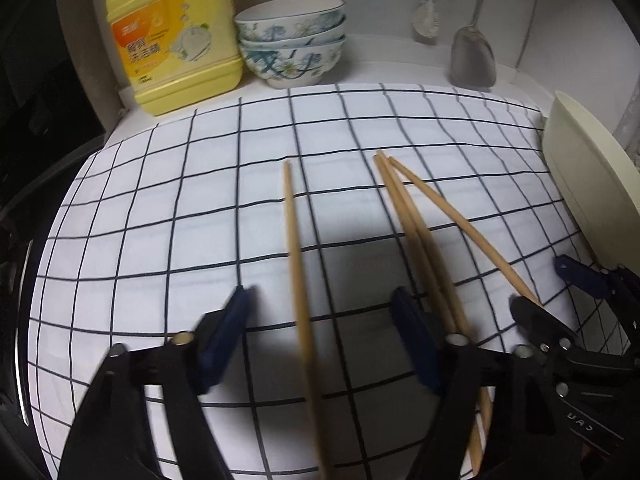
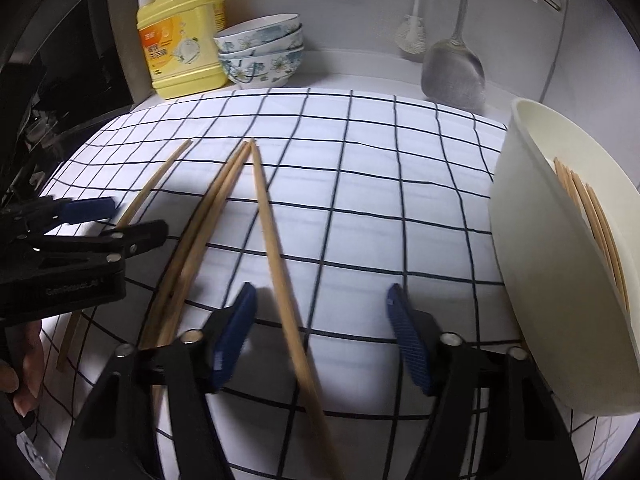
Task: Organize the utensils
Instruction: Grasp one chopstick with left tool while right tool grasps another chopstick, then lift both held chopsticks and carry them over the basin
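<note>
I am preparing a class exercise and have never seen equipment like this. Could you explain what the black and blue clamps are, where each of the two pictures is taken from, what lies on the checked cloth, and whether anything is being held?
There is no robot here: a person holds a hand-operated two-finger clamp in each hand, with a wide-angle camera on each looking along its fingers. One picture looks past the left gripper, the other past the right gripper.

On the checked cloth lie four wooden chopsticks: a single one, a touching pair, and one more.

Each gripper's jaws stand apart with one chopstick running between them; no pad visibly presses on it, so nothing is gripped.

On the right is a cream container holding more chopsticks. Behind stand a yellow detergent jug and stacked bowls.
</note>
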Tool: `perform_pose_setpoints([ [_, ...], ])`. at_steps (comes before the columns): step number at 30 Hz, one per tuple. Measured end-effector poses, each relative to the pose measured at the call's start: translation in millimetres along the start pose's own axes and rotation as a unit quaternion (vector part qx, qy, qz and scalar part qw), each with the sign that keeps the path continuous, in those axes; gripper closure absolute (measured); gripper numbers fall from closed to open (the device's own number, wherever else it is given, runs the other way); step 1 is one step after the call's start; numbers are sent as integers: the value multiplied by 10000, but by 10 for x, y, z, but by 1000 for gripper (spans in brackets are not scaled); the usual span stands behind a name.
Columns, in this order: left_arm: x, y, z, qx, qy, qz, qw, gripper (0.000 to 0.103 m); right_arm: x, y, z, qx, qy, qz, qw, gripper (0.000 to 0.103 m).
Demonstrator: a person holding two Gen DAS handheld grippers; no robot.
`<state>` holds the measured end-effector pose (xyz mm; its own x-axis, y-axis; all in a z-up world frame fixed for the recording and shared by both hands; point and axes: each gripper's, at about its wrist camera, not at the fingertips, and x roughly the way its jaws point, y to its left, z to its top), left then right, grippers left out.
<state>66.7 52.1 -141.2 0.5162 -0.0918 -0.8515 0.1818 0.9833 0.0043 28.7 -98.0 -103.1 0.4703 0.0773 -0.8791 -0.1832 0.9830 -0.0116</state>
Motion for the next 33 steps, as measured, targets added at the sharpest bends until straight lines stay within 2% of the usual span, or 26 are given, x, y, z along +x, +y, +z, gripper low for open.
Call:
perform_pose_setpoints([
  [1,-14,-26,1,59,-11,-36,10000,57,-4,13,-2,-42,-11,24,10000,51],
  [2,-21,-40,0,95,-17,-51,9999,61,-11,40,-5,-106,-23,49,9999,56],
  [4,-38,-78,-2,165,-27,-112,9998,80,-19,69,-4,-167,-28,100,9998,64],
  [6,-42,-95,-2,210,-20,-153,9997,92,-25,103,5,-235,-31,75,9997,88],
  [7,-43,-102,-5,231,-21,-167,9996,95,-25,115,12,-259,-20,38,9997,94],
  [13,-61,-70,-30,272,21,-256,9993,96,-39,23,14,134,29,239,9996,97],
  [18,-178,-36,-41,245,144,-388,9988,96,-225,-2,23,525,-85,464,9975,97],
  [26,-736,-77,220,352,-79,-626,9974,96,-673,-32,219,703,-60,365,9968,97],
  [33,-1070,-231,429,578,-227,-857,9944,96,-1161,-220,291,921,-259,131,9953,97],
])
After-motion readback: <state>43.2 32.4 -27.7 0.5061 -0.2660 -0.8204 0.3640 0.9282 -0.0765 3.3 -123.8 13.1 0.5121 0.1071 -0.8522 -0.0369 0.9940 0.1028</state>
